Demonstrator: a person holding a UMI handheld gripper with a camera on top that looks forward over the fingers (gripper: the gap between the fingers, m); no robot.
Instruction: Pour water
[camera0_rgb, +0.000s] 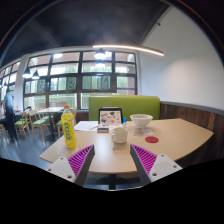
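The gripper (113, 160) hangs above the near side of a light wooden table (175, 135), its 2 fingers spread wide with nothing between the magenta pads (78, 158). Only the upper parts of the fingers show; their lower ends are cut off.

Beyond the left finger, near the table's left end, stands a bottle (68, 128) with yellow contents and a green cap; its label cannot be read. Straight ahead of the open jaws, well beyond the fingertips, sits a small white cup (119, 134), whose inside is not visible from this height. Just behind the cup a dark-framed card or tablet (110, 117) stands upright; what it shows is too small to tell. Beyond the right finger rests a white bowl (141, 121), its contents hidden by the rim. A flat white object (87, 126) lies between the bottle and the upright card, unclear in kind.

Behind the table runs a green bench back (130, 104), and further off large windows (85, 75).
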